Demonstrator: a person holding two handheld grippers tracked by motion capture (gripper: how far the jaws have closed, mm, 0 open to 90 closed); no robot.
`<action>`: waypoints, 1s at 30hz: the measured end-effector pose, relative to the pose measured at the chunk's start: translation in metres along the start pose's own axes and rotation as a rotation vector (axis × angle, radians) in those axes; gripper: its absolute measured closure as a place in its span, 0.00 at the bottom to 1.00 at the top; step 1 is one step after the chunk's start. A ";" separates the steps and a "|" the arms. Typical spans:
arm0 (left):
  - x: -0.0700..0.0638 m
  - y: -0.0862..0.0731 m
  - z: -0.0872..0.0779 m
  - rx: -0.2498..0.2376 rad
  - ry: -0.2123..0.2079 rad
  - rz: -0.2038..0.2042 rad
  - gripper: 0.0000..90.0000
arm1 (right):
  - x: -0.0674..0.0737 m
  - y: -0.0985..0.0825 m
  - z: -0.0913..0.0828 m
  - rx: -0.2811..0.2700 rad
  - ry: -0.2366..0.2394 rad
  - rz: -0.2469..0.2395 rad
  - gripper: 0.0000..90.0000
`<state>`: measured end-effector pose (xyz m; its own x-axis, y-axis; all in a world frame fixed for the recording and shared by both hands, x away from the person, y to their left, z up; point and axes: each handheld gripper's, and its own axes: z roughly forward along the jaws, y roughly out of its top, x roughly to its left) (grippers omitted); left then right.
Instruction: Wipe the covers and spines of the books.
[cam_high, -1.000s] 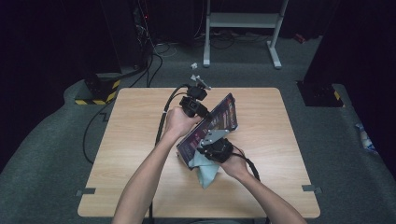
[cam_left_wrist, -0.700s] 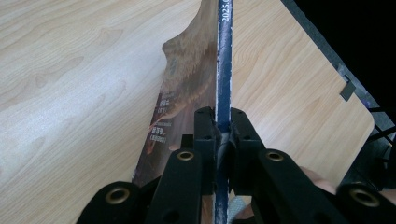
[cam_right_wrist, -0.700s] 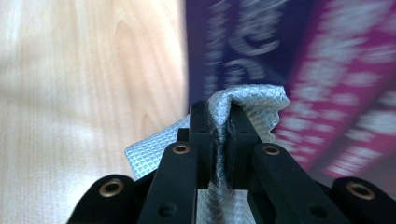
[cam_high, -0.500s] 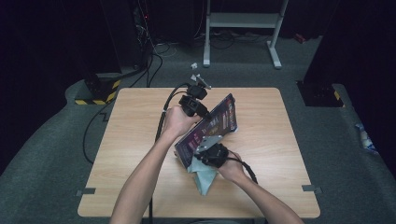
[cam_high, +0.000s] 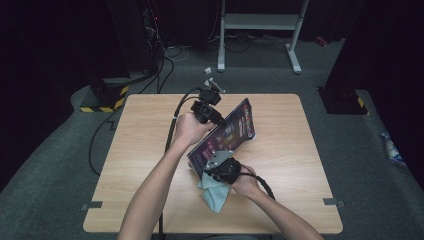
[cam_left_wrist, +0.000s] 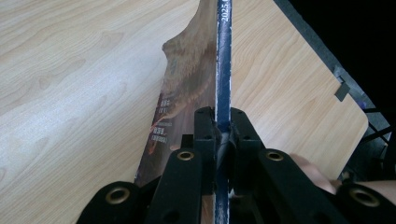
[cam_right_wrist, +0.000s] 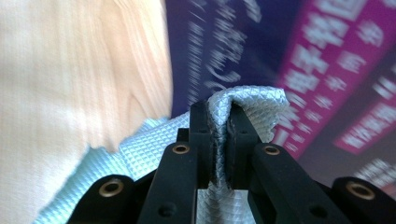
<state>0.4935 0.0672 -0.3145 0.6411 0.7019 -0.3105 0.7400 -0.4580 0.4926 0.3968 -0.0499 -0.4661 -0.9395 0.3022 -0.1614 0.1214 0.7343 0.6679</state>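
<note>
A thin purple book (cam_high: 227, 135) with pink printed blocks stands tilted on its edge at the table's middle. My left gripper (cam_high: 216, 120) is shut on its upper far edge; in the left gripper view the jaws clamp the book's dark blue spine (cam_left_wrist: 224, 70). My right gripper (cam_high: 216, 164) is shut on a light blue woven cloth (cam_high: 214, 192), pressed against the book's lower near corner. In the right gripper view the cloth (cam_right_wrist: 243, 105) bunches between the jaws right at the purple cover (cam_right_wrist: 299, 60).
The wooden table (cam_high: 150, 145) has bare room to the left and right of the book. A black cable (cam_high: 172, 125) trails from the left gripper off the table's far left. A white metal stand (cam_high: 260, 30) is on the floor beyond.
My right gripper with the cloth has slid down and toward the near left along the book's face. The left gripper and the book have stayed put.
</note>
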 end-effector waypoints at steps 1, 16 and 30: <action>0.000 -0.001 -0.002 -0.003 0.000 0.004 0.93 | -0.003 -0.002 0.000 0.000 -0.006 0.009 0.93; 0.001 -0.003 -0.006 -0.007 -0.008 -0.001 0.93 | 0.002 0.003 0.006 -0.012 0.001 0.001 0.93; 0.000 -0.004 -0.006 -0.007 -0.007 -0.001 0.93 | 0.000 0.001 0.008 -0.018 -0.001 0.012 0.93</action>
<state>0.4890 0.0726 -0.3116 0.6416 0.6987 -0.3164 0.7394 -0.4535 0.4976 0.3996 -0.0444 -0.4713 -0.9378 0.3113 -0.1536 0.1271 0.7197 0.6826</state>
